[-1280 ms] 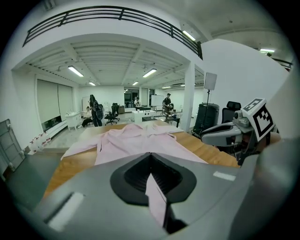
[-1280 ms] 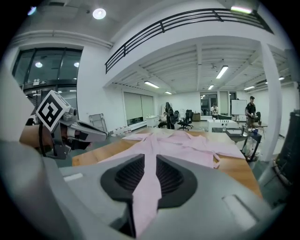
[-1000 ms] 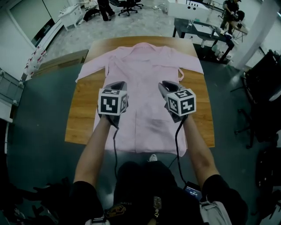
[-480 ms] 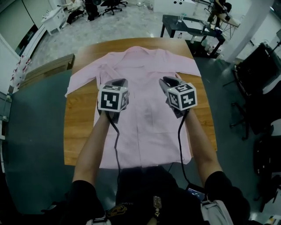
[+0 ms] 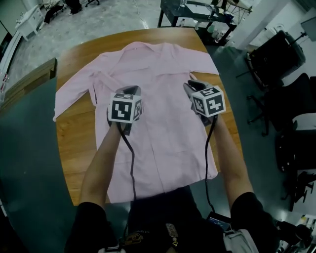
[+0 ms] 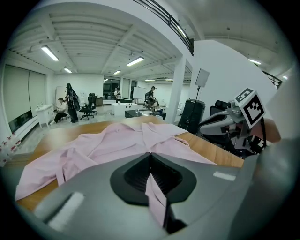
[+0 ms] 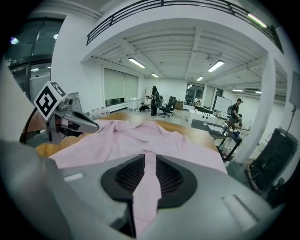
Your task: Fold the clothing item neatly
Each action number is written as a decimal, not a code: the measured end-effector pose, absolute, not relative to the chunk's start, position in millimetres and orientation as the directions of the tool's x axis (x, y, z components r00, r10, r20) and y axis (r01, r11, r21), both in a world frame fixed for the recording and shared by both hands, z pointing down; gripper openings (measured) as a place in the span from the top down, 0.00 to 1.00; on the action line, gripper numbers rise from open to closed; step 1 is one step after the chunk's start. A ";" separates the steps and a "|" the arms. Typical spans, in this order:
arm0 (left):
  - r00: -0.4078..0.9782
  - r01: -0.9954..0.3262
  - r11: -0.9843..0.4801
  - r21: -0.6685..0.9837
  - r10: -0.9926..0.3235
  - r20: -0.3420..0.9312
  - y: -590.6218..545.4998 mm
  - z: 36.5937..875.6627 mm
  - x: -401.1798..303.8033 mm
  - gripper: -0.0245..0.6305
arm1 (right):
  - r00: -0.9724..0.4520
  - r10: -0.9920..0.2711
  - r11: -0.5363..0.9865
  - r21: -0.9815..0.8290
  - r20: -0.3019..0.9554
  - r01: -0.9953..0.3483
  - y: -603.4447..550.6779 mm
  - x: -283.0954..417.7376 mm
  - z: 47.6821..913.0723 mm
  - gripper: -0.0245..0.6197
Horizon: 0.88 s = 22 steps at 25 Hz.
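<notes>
Head view looks down over the person's two forearms, which reach forward above the near half of a pink shirt. The shirt lies spread flat on a wooden table, its hem toward the person and its collar at the far end. The left gripper and the right gripper hang side by side over the middle of the garment, well apart from each other, both pointing away and downward.

In the left gripper view, the left gripper is clamped tight on a thin fold of the pink cloth. A narrow strip of it is pinched between the dark ribbed pads and trails back toward the camera. In the right gripper view, the right gripper likewise pinches the shirt, here a wider band of cloth filling the slot between its pads.

Beyond both sets of jaws the rest of the shirt lies on the tabletop, with one sleeve folded in at the left side. Farther off stand a dark desk and office chairs.
</notes>
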<state>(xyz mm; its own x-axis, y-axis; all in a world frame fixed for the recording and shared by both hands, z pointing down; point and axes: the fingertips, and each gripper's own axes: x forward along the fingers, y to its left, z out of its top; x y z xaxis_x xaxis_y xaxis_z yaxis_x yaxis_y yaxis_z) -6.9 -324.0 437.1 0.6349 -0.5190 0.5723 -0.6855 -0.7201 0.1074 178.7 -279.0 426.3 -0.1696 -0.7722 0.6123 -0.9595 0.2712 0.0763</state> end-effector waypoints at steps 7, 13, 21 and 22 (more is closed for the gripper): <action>0.611 -0.708 -0.695 0.126 -0.513 0.603 -342.0 477.6 21.5 0.95 | -0.241 -0.740 0.366 0.076 0.629 -0.928 -323.7 191.2 459.7 0.84; 0.579 -0.737 -0.664 0.123 -0.528 0.621 -370.4 493.4 32.7 0.95 | -0.317 -0.701 0.447 0.046 0.639 -0.894 -379.3 175.9 493.6 0.84; 0.578 -0.742 -0.657 0.132 -0.528 0.623 -381.5 503.9 28.9 0.95 | -0.329 -0.586 0.561 0.078 0.741 -0.824 -420.5 148.2 557.4 0.78; 0.580 -0.741 -0.658 0.135 -0.524 0.624 -381.3 505.5 28.6 0.95 | -0.318 -0.569 0.565 0.080 0.758 -0.821 -421.6 148.3 563.2 0.78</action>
<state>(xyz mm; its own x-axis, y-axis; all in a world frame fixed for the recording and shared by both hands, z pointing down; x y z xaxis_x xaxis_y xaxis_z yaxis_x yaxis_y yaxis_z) 28.6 -381.3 505.5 0.5797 -0.5240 0.6240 -0.7406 -0.6581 0.1354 148.3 -421.6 563.2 -0.3183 -0.5695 0.7579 -0.8210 0.5652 0.0800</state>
